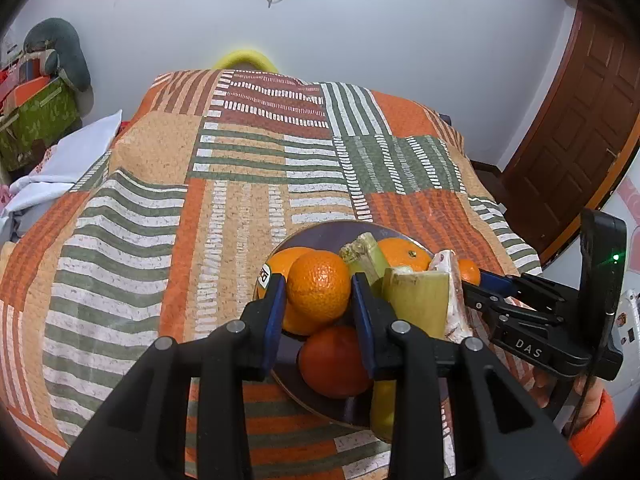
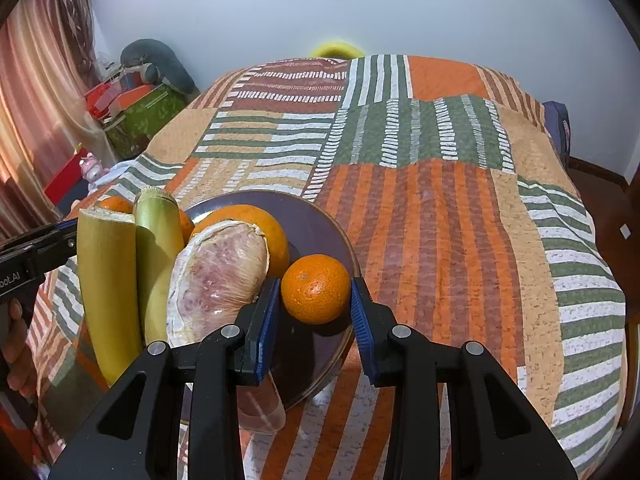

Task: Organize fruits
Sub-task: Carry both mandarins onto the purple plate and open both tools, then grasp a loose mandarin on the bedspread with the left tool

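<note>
Item: round dark purple plate (image 2: 320,216) with a pale rim, lying on a patchwork quilt (image 2: 460,208) of orange, green and white stripes; all places below are given from this plate. Left gripper (image 1: 319,292): blue-padded fingers clenched on a small round orange mandarin (image 1: 319,286), held above the plate's near-left part, over a redder round fruit (image 1: 334,360) that lies in the plate. Right gripper (image 2: 315,294): fingers likewise clenched on a second small orange mandarin (image 2: 315,289), held over the plate's right-hand rim. Each mandarin sits squarely between its pads; being round, neither has a long axis to mind. Also on the plate: two pale yellow-green cut cane sticks (image 2: 106,280) standing tilted at the left, a peeled pinkish pomelo segment in clear wrap (image 2: 218,276) at the near-left, and a large orange (image 2: 248,224) behind it. Judgement: the left side is crowded and the sticks look easily tipped; the open room is the bare far-right of the plate, nearest the right gripper. Beyond the right rim the quilt lies open and flat; its edges fall away well apart from the plate.
</note>
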A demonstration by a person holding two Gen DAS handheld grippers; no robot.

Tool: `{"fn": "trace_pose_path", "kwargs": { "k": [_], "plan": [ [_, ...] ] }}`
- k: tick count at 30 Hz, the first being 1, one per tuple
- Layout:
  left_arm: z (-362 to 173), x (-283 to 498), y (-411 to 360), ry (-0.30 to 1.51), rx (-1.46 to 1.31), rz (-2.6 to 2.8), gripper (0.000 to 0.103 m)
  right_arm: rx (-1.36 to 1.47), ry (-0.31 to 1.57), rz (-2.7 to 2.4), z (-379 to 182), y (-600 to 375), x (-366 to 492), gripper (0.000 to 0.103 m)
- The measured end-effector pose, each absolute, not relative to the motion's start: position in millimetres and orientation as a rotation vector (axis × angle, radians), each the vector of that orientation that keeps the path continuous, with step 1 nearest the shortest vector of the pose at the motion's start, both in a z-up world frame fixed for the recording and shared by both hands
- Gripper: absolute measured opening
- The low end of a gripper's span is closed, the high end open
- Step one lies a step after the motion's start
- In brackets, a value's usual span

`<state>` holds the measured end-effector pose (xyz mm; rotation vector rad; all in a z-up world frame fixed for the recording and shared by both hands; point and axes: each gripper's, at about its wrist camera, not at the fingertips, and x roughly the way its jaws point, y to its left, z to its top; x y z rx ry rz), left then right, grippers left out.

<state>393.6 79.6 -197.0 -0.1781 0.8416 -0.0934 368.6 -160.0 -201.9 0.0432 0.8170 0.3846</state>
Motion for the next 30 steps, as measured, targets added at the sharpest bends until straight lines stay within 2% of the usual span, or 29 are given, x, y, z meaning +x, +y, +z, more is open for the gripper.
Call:
{"fn": "trace_pose_path", "kwargs": {
  "k": [6,18,27,30],
  "plan": [
    [-195,390,80,0.840,-0.186,-0.107,0.033,0.053,0.816,0.388,-201,-165,368,0.042],
    [-186,379,87,0.836,-0.189,-0.086,0.033,0.034,0.788,0.366,-188,-173,352,0.042],
    [-160,337,92,0.808,-0.145,-0.056,0.033,-0.001,0.728,0.355,-159,-171,315,0.042],
    [-157,320,99,0.809,-0.130,-0.028,0.036,-0.008,0.718,0.366,-153,-166,301,0.042]
  ]
}}
